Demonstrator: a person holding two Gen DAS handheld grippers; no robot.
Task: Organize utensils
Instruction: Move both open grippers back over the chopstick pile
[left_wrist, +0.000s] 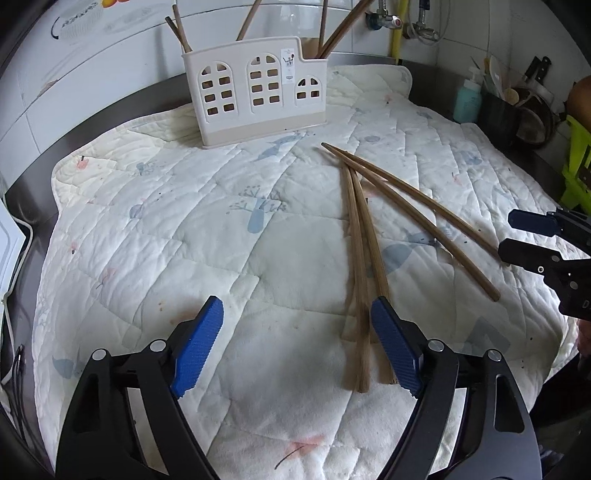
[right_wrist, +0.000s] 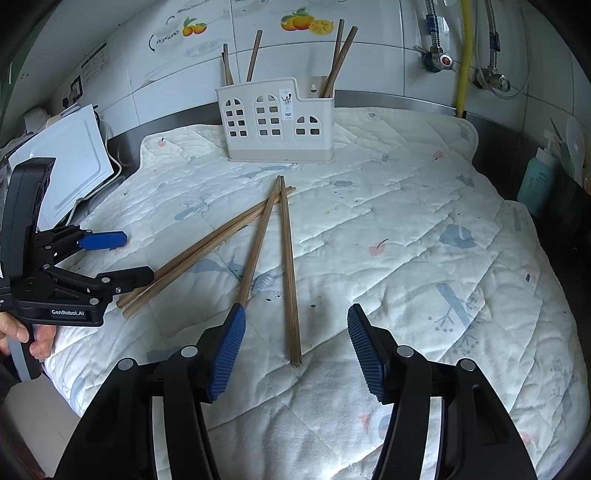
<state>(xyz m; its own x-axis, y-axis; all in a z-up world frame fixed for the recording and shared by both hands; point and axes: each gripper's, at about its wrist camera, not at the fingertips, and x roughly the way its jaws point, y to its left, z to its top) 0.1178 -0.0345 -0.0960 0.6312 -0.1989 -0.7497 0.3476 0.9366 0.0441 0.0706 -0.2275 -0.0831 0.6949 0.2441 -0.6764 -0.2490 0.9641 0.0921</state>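
A quilted mat (right_wrist: 406, 229) covers the worktop from wall edge to front edge. At the mat's back edge stands a white plastic utensil holder (right_wrist: 277, 122) with arched cut-outs; several chopsticks already stand in its compartments. Four loose wooden chopsticks (right_wrist: 288, 266) lie near the mat's centre, narrow tips converging toward the holder, thick ends fanned toward the front edge — two pairs, crossing near the tips. The left gripper (left_wrist: 295, 332) hovers over the thick ends of one pair, jaws released and empty. The right gripper (right_wrist: 295, 343) hovers over the other pair, jaws likewise spread, holding nothing. The sticks are probably light, stiff and smooth — apt to roll or pivot in a pinch. Grasping across the thick end seems soundest, since the soft mat should yield under the fingers.
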